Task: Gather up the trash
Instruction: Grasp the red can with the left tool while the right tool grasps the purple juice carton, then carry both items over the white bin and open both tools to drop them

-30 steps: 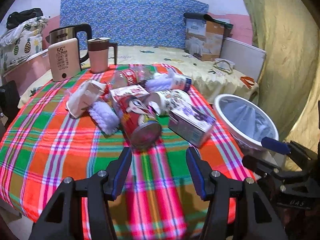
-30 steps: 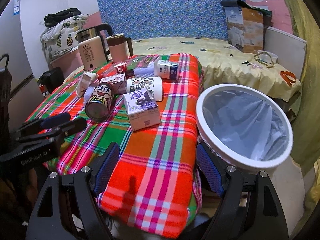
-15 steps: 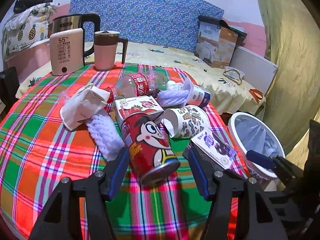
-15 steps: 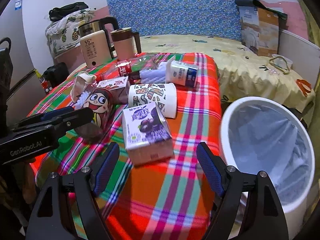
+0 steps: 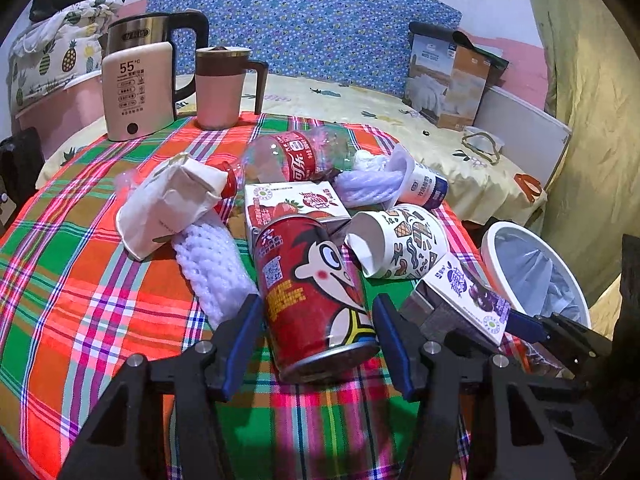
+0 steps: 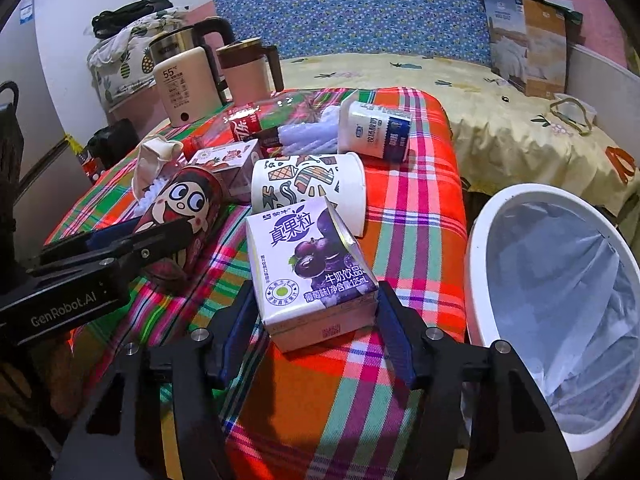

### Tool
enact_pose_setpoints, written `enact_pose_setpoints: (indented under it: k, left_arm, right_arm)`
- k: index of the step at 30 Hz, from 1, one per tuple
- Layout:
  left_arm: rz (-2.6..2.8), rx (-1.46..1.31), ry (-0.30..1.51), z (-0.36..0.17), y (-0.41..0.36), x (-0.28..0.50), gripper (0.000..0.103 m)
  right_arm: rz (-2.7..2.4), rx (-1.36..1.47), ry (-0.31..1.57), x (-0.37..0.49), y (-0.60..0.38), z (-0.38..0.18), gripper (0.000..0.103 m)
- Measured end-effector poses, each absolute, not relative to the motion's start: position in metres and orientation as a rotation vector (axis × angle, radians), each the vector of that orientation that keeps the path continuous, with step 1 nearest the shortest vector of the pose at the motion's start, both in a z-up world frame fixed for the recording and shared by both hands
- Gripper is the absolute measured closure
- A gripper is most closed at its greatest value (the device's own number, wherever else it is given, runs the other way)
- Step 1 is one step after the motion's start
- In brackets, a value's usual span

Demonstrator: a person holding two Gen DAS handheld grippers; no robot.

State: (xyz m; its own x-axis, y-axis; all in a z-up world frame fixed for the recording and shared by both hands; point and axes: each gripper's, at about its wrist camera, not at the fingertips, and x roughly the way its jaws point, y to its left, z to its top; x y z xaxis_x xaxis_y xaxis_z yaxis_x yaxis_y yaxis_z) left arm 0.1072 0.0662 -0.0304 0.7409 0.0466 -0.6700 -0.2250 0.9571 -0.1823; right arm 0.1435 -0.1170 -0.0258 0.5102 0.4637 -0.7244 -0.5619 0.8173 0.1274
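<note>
Trash lies heaped on my plaid table (image 5: pixel 100 312). My left gripper (image 5: pixel 316 332) straddles the red can (image 5: pixel 312 292), jaws closing, fingers (image 5: pixel 244 328) not yet pressing it. My right gripper (image 6: pixel 312 320) straddles the purple carton (image 6: pixel 308 264), jaws closing, still a gap. Behind sits a paper cup (image 6: pixel 308 184); the white bin (image 6: pixel 480 264) stands just right of the table.

Can (image 5: pixel 316 296) lies on tabletop (image 5: pixel 80 304) at frame centre, between left claw (image 5: pixel 318 340) fingers. Milk carton (image 6: pixel 310 268) lies centre frame between closing right claw (image 6: pixel 316 332) fingers. Paper cup (image 6: pixel 308 184) behind carton. Bin (image 6: pixel 480 264) at right edge, beside tabletop. Kettle (image 5: pixel 138 84) and mug (image 5: pixel 222 86) upper left.
</note>
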Motion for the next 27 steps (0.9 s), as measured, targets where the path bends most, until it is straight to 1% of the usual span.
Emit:
enact_pose_setpoints:
  k: [10,16,27]
  left_arm:
    - [0.143,-0.236,0.72,-0.029,0.06,0.088,0.046]
    - [0.125,-0.222,0.707,-0.022,0.053,0.075,0.049]
    - [0.078,-0.196,0.692,-0.013,0.034,0.076,0.052]
  right_arm:
    - [0.603,-0.1,0.81,0.133,-0.129,-0.016,0.044]
    - [0.583,-0.062,0.791,0.126,-0.144,-0.008,0.044]
    - [0.507,-0.006,0.771,0.125,-0.173,-0.004,0.044]
